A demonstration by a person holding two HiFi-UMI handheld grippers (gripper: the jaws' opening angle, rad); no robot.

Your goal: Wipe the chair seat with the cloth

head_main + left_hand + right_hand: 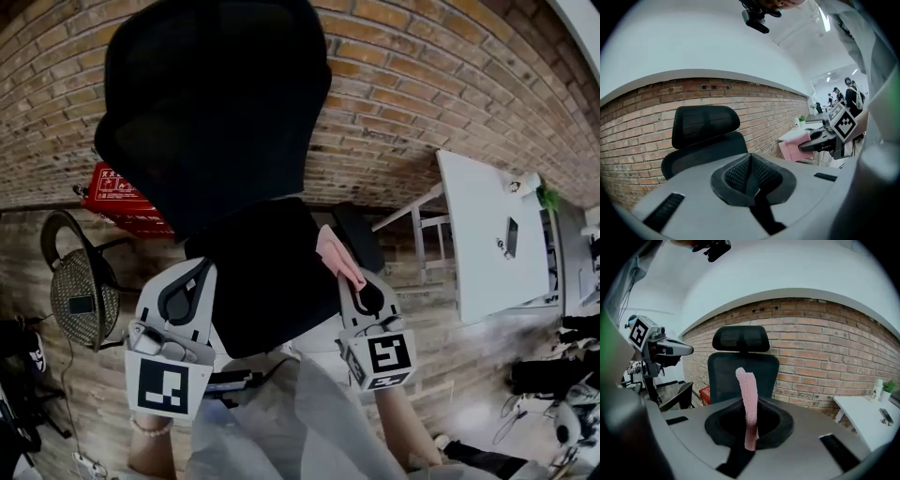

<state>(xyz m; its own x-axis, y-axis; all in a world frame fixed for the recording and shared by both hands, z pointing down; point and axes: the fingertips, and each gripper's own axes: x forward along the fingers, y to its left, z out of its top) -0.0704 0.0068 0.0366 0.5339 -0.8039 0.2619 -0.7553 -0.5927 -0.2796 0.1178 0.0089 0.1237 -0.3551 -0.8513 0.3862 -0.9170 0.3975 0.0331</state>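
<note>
Right tool [350, 279] pinches pink cloth [334, 253] before black chair [258, 281], white table [483, 244] beside.

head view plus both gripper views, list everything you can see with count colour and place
office chair: 1, black, centre, against the wall
cloth: 1, pink, clamped in the right gripper, by the chair's right side
table: 1, white, right of the chair
phone-like slab: 1, dark, on the table
plant: 1, green, at the table's far end
crate: 1, red, on the floor left of the chair, by the wall
round mesh chair: 1, dark, far left
brick wall: 1, red-brown, behind the chair
left gripper: 1, grey, jaws together, nothing between them
right gripper: 1, grey, jaws closed on the cloth
</note>
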